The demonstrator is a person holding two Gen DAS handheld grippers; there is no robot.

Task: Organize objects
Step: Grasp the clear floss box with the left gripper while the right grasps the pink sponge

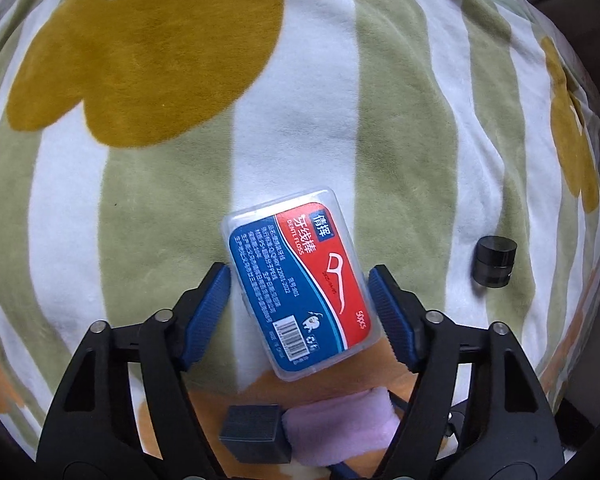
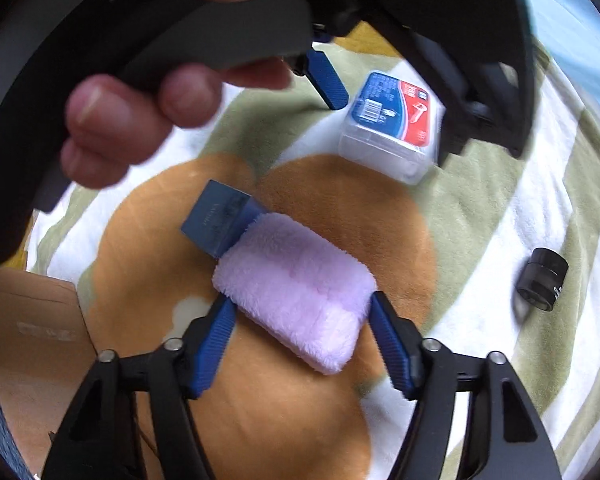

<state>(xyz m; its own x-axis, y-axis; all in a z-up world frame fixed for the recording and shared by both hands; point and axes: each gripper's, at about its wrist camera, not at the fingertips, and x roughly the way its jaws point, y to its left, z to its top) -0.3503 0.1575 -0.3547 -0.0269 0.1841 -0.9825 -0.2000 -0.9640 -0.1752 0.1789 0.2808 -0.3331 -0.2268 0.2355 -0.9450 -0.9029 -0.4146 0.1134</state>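
Note:
A clear dental floss box (image 1: 300, 284) with a red and blue label lies on the striped blanket (image 1: 180, 160). My left gripper (image 1: 300, 280) is open, its blue pads on either side of the box; whether they touch it is unclear. The box also shows in the right wrist view (image 2: 392, 120), with the left gripper over it. A fluffy pink pad (image 2: 300, 288) lies on an orange patch, with a small dark blue box (image 2: 216, 220) at its far end. My right gripper (image 2: 302, 308) is open around the pad's near end.
A small black jar (image 1: 496, 256) lies on the blanket to the right, also in the right wrist view (image 2: 542, 278). A brown cardboard piece (image 2: 36, 320) sits at the left edge. The person's hand (image 2: 140, 100) holds the left gripper.

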